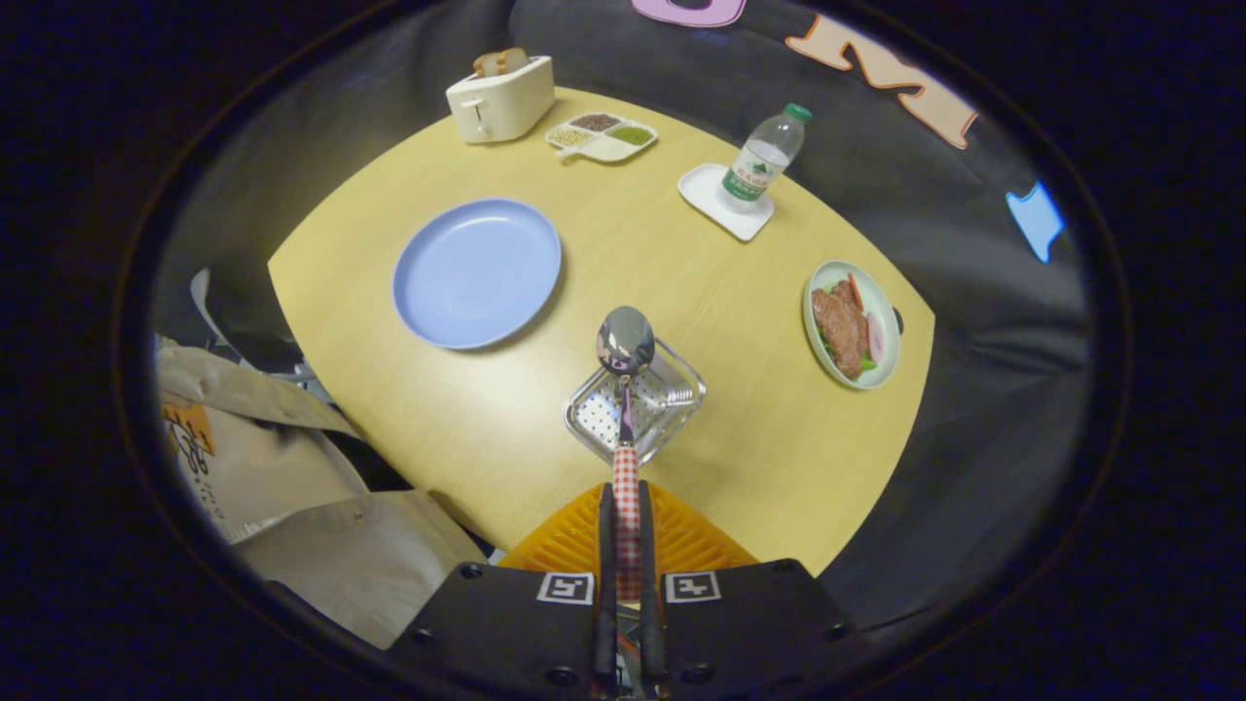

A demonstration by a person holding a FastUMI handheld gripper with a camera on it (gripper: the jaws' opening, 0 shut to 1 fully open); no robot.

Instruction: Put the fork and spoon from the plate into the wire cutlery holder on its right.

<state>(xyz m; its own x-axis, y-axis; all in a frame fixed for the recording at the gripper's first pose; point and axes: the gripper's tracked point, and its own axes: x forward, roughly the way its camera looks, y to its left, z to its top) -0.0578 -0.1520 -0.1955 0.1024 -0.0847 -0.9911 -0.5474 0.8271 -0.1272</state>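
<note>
Now | my gripper clamps the checked handle of the steel spoon, bowl at 12 o'clock over the square wire cutlery holder | round blue plate at 10 o'clock, bare | risk: bowl-first drop may catch the rim, tipping the light holder.

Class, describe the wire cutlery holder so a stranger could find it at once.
On the yellow table, look right of the blue plate, just ahead of the fingers clamping the spoon. The wire cutlery holder is the only square metal mesh basket.
</note>
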